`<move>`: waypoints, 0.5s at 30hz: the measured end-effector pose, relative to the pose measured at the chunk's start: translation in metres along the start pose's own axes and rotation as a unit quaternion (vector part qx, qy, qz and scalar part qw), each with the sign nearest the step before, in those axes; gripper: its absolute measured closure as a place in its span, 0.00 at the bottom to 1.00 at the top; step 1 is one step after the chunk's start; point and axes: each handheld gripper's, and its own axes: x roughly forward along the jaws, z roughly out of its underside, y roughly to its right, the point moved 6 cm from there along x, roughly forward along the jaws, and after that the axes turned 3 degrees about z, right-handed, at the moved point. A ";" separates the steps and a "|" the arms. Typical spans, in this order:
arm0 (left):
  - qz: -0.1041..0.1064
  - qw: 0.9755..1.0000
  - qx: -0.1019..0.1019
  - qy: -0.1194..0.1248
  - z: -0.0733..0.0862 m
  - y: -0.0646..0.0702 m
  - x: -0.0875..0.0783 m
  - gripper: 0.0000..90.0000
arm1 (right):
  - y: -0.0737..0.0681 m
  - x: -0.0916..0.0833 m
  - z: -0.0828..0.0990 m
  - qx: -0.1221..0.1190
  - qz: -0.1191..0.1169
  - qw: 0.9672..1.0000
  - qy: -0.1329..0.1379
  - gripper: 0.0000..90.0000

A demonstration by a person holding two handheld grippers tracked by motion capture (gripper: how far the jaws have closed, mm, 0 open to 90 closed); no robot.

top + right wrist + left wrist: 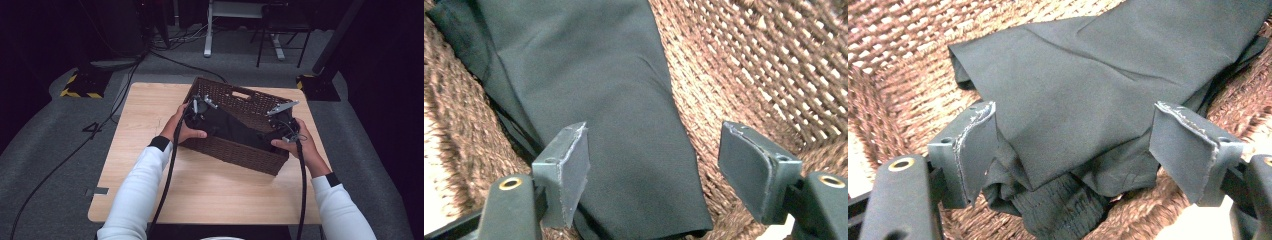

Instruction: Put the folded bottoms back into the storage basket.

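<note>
Black cloth (235,129), one folded piece, is lying inside the single brown wicker basket (235,152), stretching from its left end to its right end. We are holding two tongs over it, one at each end. Our left tongs (1075,150) are standing open above the bunched end of the cloth, the pads apart and pressing on nothing. Our right tongs (654,160) are likewise gaping wide over the flat cloth and the woven wall, gripping nothing. We are wearing two white sleeves (137,190), and a black cable is trailing from each of the tongs toward us. One basket is sitting askew on the light wooden bench (150,120). Grey carpet (45,150) is spreading around the bench, with cables running across it, two dark stand bases edged in yellow-and-black tape, and chair legs beyond.
</note>
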 end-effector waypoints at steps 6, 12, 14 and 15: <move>-0.007 1.000 0.013 0.024 -0.001 0.005 -0.009 0.23 | -0.003 -0.006 -0.002 -0.020 0.002 1.000 0.012 0.30; -0.016 0.998 0.026 0.047 -0.001 0.011 -0.021 0.23 | -0.004 -0.014 -0.001 -0.037 0.007 0.999 0.027 0.29; -0.017 0.998 0.029 0.051 0.000 0.013 -0.023 0.23 | -0.005 -0.017 0.000 -0.043 0.010 0.998 0.033 0.29; -0.017 0.998 0.031 0.052 0.001 0.014 -0.025 0.22 | -0.005 -0.019 0.000 -0.044 0.009 0.998 0.037 0.29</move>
